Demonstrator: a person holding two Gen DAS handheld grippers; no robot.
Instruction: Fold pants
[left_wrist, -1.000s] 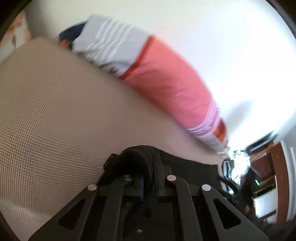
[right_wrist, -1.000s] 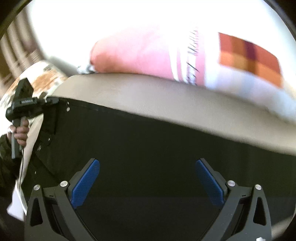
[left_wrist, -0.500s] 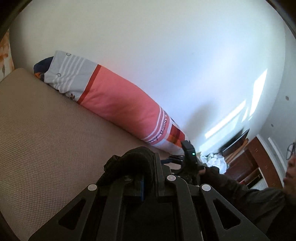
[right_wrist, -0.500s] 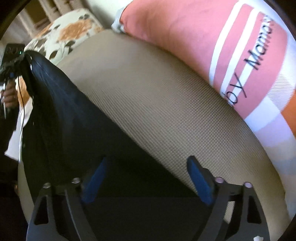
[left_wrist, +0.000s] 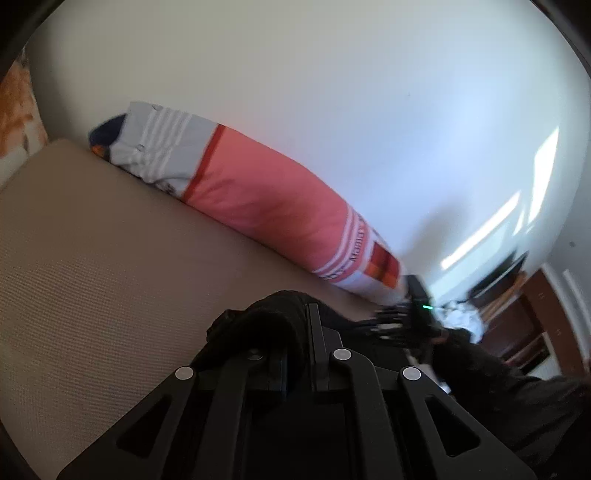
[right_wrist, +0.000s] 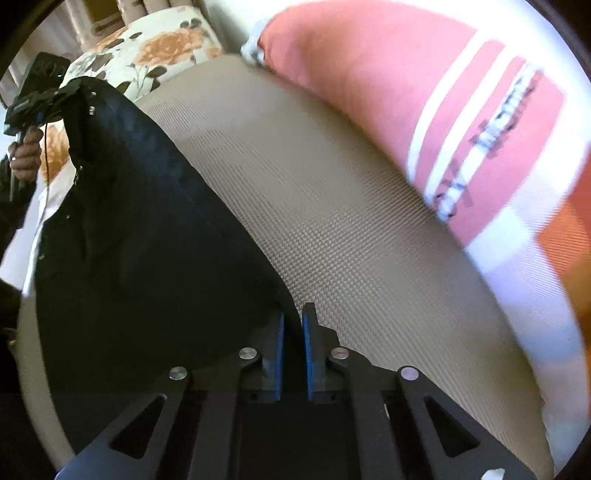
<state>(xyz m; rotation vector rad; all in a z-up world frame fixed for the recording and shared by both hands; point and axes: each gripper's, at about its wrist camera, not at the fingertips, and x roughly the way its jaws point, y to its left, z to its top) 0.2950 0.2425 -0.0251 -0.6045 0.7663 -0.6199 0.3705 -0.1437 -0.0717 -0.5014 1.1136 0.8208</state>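
Right wrist view, lower centre: the right tongs (right_wrist: 292, 332) are closing, the blue pads (right_wrist: 279, 343) nearly together with the edge of the dark, near-black fabric pants (right_wrist: 122, 229) pinched between them. From that point the pants spread up and to the left across the frame, draped over the beige woven mattress (right_wrist: 332, 206), and rise to the upper left corner. There the left tongs (right_wrist: 72, 88), carried by a person's hand (right_wrist: 24, 155), grip the far end of the garment and hold it off the bed.

Left wrist view, lower centre: the left tongs (left_wrist: 297, 332) are clenched on a bunched fold of the pants (left_wrist: 273, 317), which bulges above and to the left of the fingertips. At right of centre, blurred, the other device with a small green light (left_wrist: 427, 307) sits at the end of a dark sleeve (left_wrist: 498, 384).

Beyond the garment the mattress fills the left and centre of both views. Along its far edge lies a long bolster pillow in coral pink with white stripes, grey end and orange check patch (left_wrist: 266, 206), set against a plain white wall (left_wrist: 332, 92). A floral cushion with orange blooms (right_wrist: 147, 48) occupies the upper left of the right wrist view. Brown wooden furniture (left_wrist: 535, 314) stands at the right edge of the left wrist view, with sunlight patches on the wall above it.
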